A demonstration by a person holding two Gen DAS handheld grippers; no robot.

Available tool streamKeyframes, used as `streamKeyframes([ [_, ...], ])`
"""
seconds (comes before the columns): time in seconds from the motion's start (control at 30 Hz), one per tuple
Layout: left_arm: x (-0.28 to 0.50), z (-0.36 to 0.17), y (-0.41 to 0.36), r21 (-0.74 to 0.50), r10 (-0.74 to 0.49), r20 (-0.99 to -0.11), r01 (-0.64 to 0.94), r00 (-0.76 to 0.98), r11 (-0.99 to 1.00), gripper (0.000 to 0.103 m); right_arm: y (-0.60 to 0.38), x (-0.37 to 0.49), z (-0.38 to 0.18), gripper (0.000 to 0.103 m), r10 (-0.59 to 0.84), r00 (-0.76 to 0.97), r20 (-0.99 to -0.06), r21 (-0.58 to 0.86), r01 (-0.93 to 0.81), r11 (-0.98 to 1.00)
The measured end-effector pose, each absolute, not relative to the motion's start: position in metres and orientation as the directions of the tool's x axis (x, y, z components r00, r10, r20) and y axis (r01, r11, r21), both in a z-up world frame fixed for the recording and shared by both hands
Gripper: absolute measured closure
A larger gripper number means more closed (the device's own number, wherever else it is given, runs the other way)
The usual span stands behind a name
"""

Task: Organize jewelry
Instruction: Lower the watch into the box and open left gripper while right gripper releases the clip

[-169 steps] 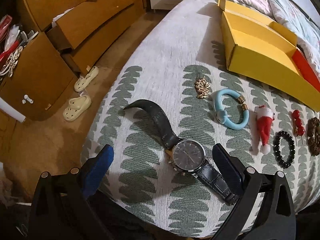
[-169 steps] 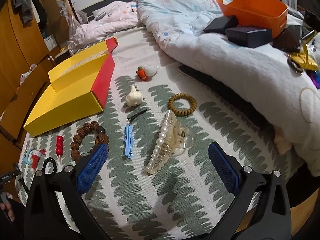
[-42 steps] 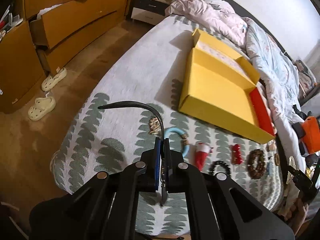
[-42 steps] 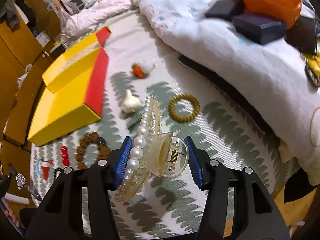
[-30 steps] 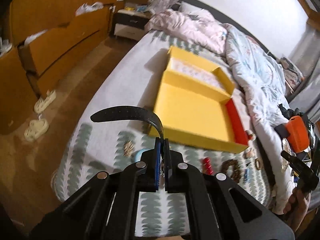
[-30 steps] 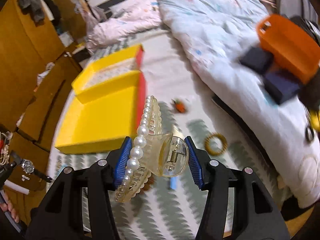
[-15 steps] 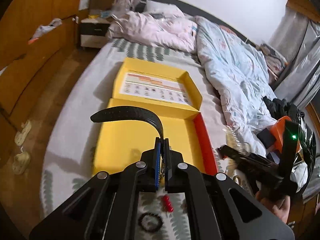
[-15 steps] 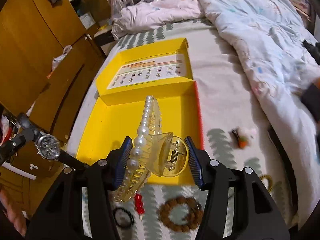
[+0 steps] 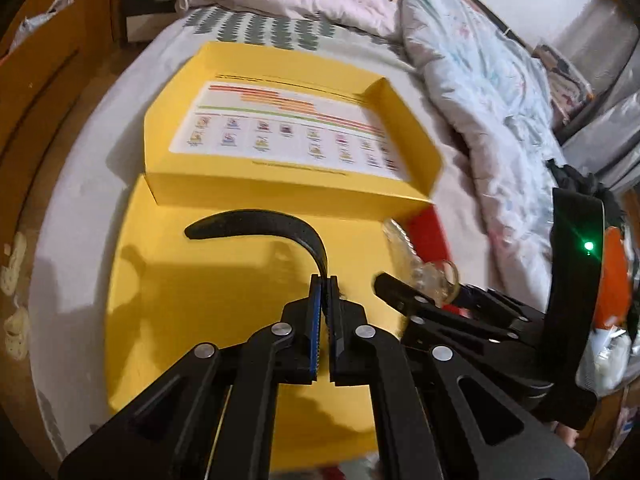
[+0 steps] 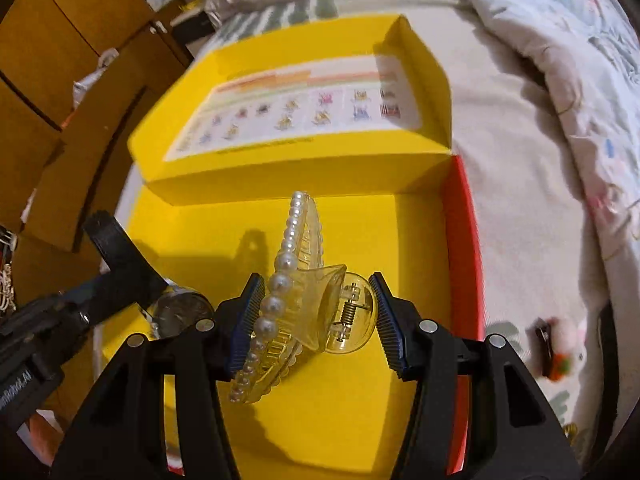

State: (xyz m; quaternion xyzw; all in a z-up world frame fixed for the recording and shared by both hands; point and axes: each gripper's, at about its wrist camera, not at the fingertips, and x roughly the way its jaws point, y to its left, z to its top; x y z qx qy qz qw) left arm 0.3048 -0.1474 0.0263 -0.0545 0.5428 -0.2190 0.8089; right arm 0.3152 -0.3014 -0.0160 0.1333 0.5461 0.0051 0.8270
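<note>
My left gripper (image 9: 325, 280) is shut on a wristwatch; its black strap (image 9: 264, 229) curls up and left over the open yellow box (image 9: 200, 292). In the right wrist view the watch face (image 10: 180, 314) hangs over the box's left part (image 10: 192, 232). My right gripper (image 10: 316, 312) is shut on a clear claw hair clip (image 10: 316, 312) edged with pearls, held above the box floor. The clip (image 9: 432, 276) and right gripper also show in the left wrist view, to the right of my left gripper.
The box's lid (image 9: 288, 136) lies open behind, with a printed sheet inside. The box has a red right wall (image 10: 466, 264). A pale quilt (image 9: 480, 80) covers the bed's right side. Wooden drawers (image 10: 60, 80) stand to the left. A small orange and white trinket (image 10: 560, 356) lies right of the box.
Both grippers have moved forward and lower over the yellow box with their items still held. The box now fills both views and the two grippers are close together.
</note>
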Motion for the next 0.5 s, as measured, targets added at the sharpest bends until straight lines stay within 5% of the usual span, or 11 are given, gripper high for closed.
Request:
streamKeyframes([
  [0.5,0.351,-0.021,-0.144,-0.244,-0.330,-0.901,0.299,0.282,0.922,0.101,-0.292,0.356,-0.065,0.048,0.129,0.325,-0.937,0.177,0.122,0.977],
])
